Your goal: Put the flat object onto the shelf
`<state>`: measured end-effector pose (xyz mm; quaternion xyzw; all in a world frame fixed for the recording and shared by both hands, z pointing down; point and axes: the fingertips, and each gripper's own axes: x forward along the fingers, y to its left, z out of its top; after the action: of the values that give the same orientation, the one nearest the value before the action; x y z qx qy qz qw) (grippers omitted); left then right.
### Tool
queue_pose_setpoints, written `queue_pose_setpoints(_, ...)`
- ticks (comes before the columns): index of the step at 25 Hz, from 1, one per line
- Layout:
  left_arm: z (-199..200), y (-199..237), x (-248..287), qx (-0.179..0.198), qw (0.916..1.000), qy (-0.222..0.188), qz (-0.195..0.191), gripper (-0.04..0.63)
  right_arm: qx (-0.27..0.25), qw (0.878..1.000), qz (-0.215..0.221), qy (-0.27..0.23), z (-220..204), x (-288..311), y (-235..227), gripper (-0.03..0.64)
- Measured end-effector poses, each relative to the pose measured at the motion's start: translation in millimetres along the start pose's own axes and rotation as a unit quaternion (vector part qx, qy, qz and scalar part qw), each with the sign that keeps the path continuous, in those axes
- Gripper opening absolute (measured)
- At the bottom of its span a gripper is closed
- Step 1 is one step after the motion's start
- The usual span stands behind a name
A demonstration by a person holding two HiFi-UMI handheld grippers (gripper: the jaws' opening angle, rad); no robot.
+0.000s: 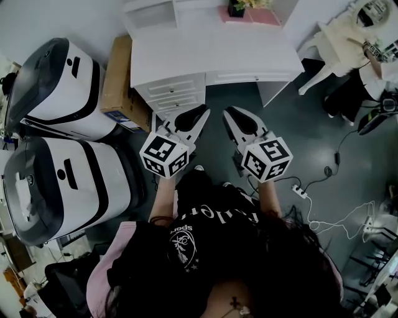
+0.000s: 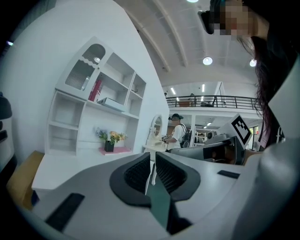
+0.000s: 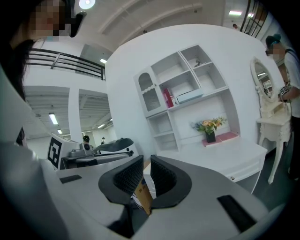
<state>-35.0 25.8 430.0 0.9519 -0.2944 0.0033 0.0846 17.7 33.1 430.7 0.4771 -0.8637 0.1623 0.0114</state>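
Shelf unit (image 1: 149,15): my head view's top edge cuts it; I see only its lowest part.
Flat item (image 2: 110,103) on a shelf: too small for me to identify.
Small thing (image 3: 198,62), top compartment: unreadable.
Person (image 1: 357,43): cut by the right edge.

The head view is dim and cool, the floor (image 1: 298,143) dark while the white tabletop (image 1: 205,56) glares softly. Both gripper views are bright under round ceiling lamps (image 2: 207,61), strongly fisheye-bent with black corners, and their near foregrounds are soft.
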Motion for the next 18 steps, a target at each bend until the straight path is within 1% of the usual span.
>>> queue_pose_setpoints(7, -6, -29, 12, -0.002, 0.9999, 0.010, 0.000, 0.041, -0.003, 1.000, 0.011, 0.008, -3, -23, -13, 0.075)
queue_pose_setpoints(18, -8, -41, 20, -0.008, 0.9999, 0.012, 0.006, 0.038, -0.001, 1.000, 0.028, 0.013, -5, -31, -19, 0.075)
